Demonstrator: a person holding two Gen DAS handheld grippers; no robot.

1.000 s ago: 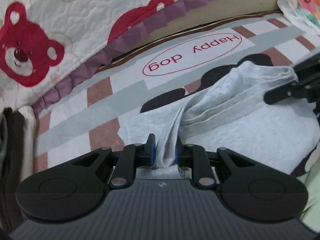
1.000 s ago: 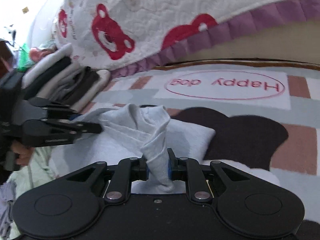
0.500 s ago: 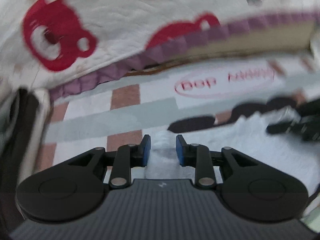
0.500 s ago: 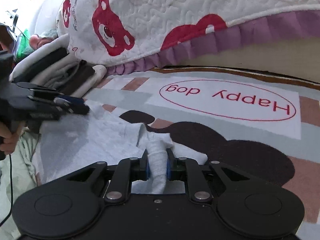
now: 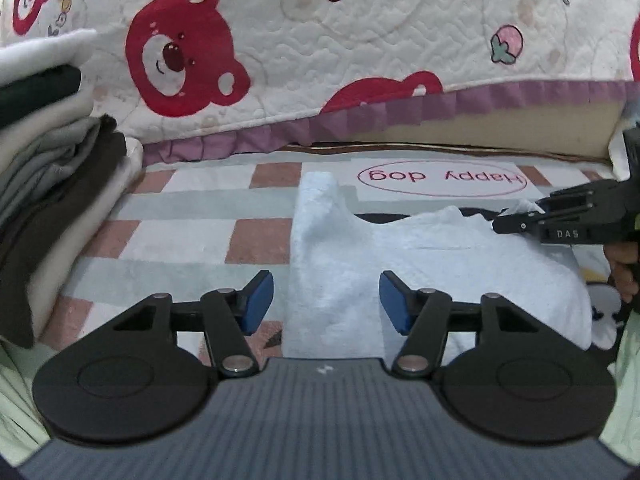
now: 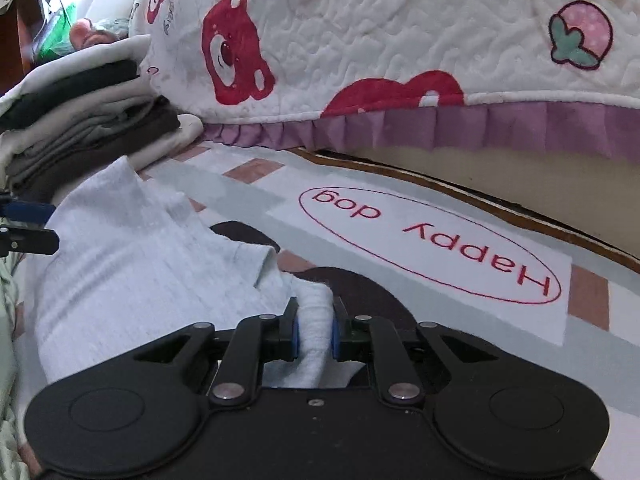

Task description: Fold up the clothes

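Observation:
A light grey garment (image 5: 420, 264) lies folded on the patterned rug; it also shows in the right wrist view (image 6: 132, 256). My left gripper (image 5: 326, 300) is open, its blue pads apart on either side of the garment's near left edge, holding nothing. My right gripper (image 6: 314, 330) is shut on a bunched corner of the grey garment (image 6: 316, 312) low over the rug. The right gripper also shows at the right in the left wrist view (image 5: 520, 222). One left fingertip (image 6: 28, 212) shows at the left edge of the right wrist view.
A stack of folded clothes (image 5: 44, 184) stands at the left, also seen in the right wrist view (image 6: 88, 124). A bed with a bear-print quilt (image 5: 320, 40) runs along the back. The rug carries a "Happy dog" oval (image 6: 432, 248). Pale green cloth (image 5: 624, 380) lies at the near edges.
My left gripper has let go of the grey garment and opened wide. The garment has been laid down flat on the rug. My right gripper stays shut on its corner.

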